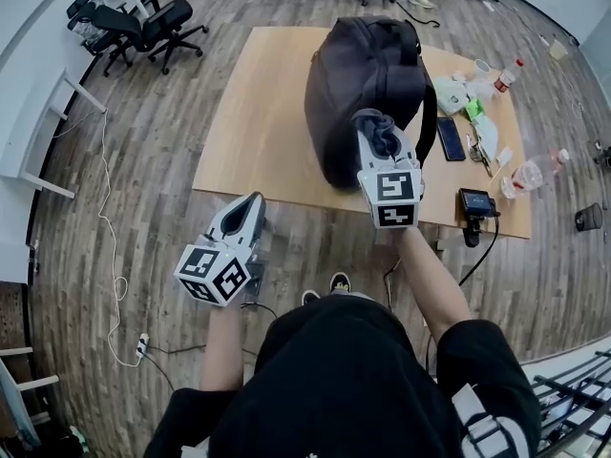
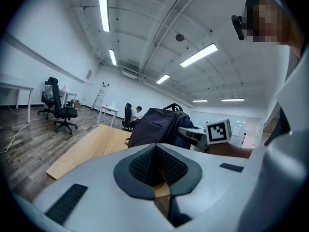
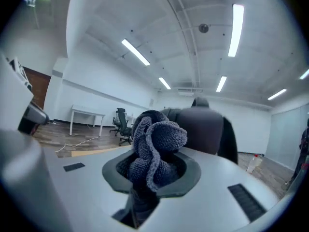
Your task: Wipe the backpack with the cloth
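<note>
A dark backpack (image 1: 368, 84) stands on the wooden table (image 1: 258, 132). My right gripper (image 1: 380, 141) is raised in front of its near side, shut on a bunched grey-blue cloth (image 1: 377, 124). In the right gripper view the cloth (image 3: 154, 149) bulges out between the jaws, with the backpack (image 3: 205, 129) just behind it. My left gripper (image 1: 253, 203) hangs off the table's near left edge, shut and holding nothing. In the left gripper view its pads (image 2: 145, 166) meet, and the backpack (image 2: 157, 127) lies ahead to the right.
On the table right of the backpack lie a phone (image 1: 451, 138), papers, two plastic bottles (image 1: 539, 172) and a small black device (image 1: 475, 203) at the near edge. Office chairs (image 1: 143, 27) stand at far left. A cable (image 1: 110, 256) runs across the floor.
</note>
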The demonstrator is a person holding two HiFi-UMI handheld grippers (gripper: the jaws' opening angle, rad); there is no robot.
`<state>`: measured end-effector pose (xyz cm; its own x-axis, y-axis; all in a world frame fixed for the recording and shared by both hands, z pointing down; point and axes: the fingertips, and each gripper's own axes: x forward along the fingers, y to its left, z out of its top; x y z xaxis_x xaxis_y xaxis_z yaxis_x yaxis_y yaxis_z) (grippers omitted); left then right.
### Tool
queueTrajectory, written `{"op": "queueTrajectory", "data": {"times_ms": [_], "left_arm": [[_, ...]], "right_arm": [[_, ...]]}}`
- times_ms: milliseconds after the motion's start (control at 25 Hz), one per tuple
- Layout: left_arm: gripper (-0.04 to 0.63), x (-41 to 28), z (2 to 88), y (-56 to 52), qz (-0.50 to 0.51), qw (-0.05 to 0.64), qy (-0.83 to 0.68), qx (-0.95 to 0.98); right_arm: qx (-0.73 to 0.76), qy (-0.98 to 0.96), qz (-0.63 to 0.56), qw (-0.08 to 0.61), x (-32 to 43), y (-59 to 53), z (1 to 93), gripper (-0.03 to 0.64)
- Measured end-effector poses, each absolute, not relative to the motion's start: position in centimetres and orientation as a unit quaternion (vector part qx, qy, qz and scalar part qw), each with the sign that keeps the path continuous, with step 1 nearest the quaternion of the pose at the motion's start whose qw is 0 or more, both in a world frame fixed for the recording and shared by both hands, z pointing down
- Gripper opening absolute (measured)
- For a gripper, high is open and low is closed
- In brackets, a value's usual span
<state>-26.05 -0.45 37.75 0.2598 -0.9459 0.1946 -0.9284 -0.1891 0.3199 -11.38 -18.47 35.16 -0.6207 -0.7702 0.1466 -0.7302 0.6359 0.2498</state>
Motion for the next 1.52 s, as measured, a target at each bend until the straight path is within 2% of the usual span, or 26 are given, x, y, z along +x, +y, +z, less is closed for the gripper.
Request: {"op": "queueTrajectory", "data": {"times_ms": [160, 280, 440, 600, 840, 1120, 1520], "left_arm": [[0.017, -25.3, 37.5, -0.9, -0.024, 0.186, -0.6, 0.777], [0.017, -24.7, 37.3, -1.2, -0.025, 0.184, -0.595, 0.782], [0.017, -24.0, 37.2, -1.2, -0.027, 0.183, -0.594, 0.783], [0.017, -24.3, 37.3, -0.9, -0.028, 0.186, -0.597, 0.78], [0.017, -24.7, 38.1, 0.2, -0.021, 0.197, -0.606, 0.771], [0.017, -25.7, 37.9, 0.8, -0.013, 0.195, -0.616, 0.763], [0.017, -25.3, 37.8, -0.1, -0.014, 0.19, -0.605, 0.774]], "right_arm": [[0.423, -0.884, -0.178, 0.095, -11.6, -19.5, 28.0, 0.08], [0.417, -0.852, -0.29, 0.132, -13.0, -20.8, 24.8, 0.08], [0.384, -0.798, -0.407, 0.224, -15.0, -21.0, 27.0, 0.08], [0.382, -0.758, -0.483, 0.215, -15.0, -17.8, 30.1, 0.08], [0.277, -0.788, -0.447, 0.32, -17.6, -14.3, 45.0, 0.08], [0.2, -0.796, -0.331, 0.465, -14.0, -12.0, 62.4, 0.08], [0.114, -0.769, -0.402, 0.483, -12.2, -11.4, 64.6, 0.08]]}}
